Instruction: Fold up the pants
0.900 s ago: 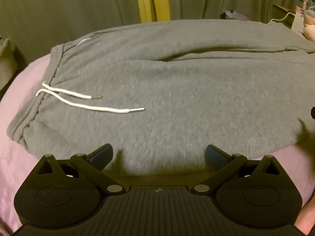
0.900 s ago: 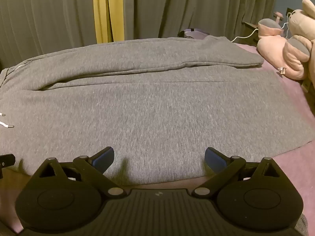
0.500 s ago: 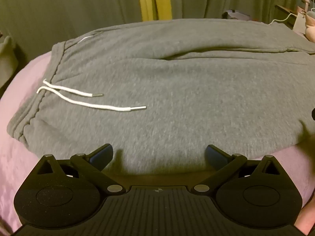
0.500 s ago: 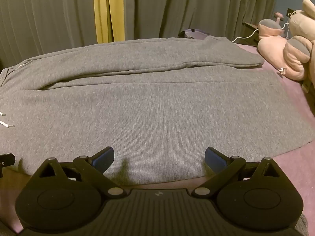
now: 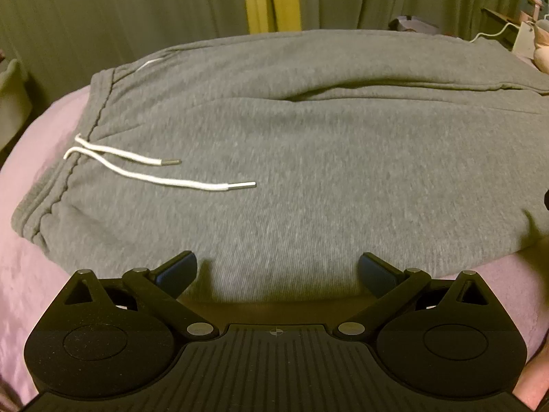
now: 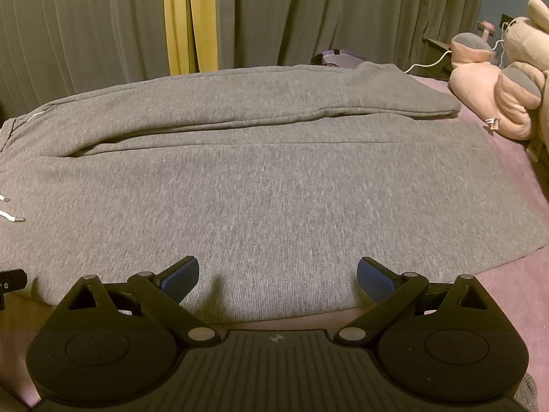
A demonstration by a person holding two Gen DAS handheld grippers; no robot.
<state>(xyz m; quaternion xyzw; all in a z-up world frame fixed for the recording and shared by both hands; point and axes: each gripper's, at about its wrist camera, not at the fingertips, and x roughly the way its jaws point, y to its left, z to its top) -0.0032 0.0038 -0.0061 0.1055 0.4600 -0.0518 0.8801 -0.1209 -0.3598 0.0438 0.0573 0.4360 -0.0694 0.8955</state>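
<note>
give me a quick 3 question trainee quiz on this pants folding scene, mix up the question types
1. True or false: the left gripper is clamped on the grey pants.
2. Multiple choice: where do the white drawstrings lie? A) tucked inside the waistband B) loose on top of the pants near the waistband C) hanging off the pink bedcover
3. Fill in: in the right wrist view, the far leg lies ____ the near leg, partly overlapping it.

Key
1. False; its jaws stand wide open with nothing between the pads, as do those of the right gripper.
2. B
3. beside
</note>
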